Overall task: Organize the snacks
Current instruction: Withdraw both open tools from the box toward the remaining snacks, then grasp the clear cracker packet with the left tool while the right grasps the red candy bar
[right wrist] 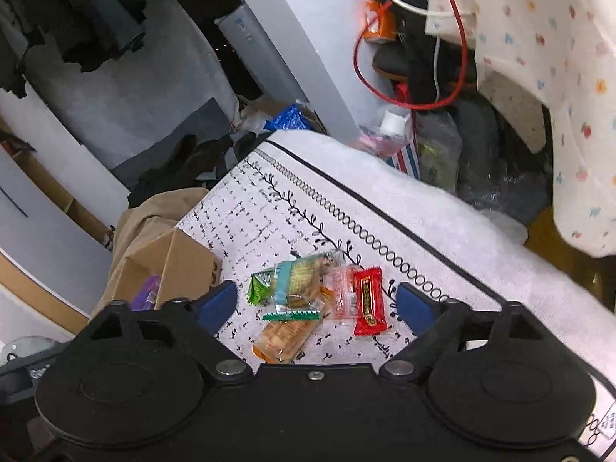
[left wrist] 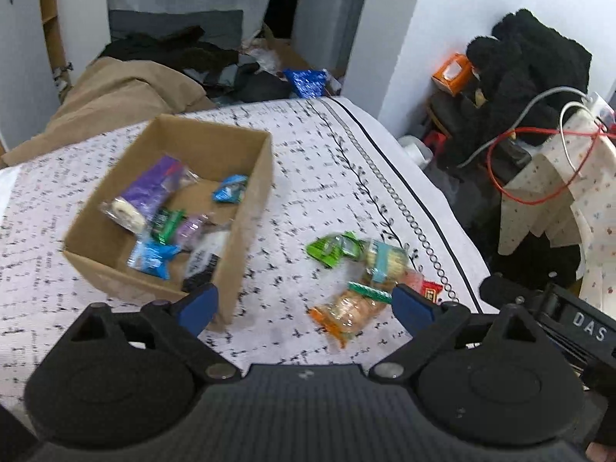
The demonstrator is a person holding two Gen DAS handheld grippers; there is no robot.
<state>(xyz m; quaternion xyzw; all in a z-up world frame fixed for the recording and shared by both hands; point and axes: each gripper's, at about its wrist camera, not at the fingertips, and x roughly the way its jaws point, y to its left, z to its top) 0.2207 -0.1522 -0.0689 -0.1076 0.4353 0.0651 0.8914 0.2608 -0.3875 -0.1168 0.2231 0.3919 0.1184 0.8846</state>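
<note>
My right gripper (right wrist: 315, 306) hangs with jaws apart, empty, over the loose snack pile (right wrist: 308, 296); my left gripper (left wrist: 304, 308) is likewise spread and empty. I'd drop squarely on the red packet (right wrist: 369, 301), which seems, through the blur, to lie clear of its neighbours. The cardboard box (left wrist: 246, 231) sits left, open cloth between; the bed's edge (right wrist: 442, 231) runs close on the right.
</note>
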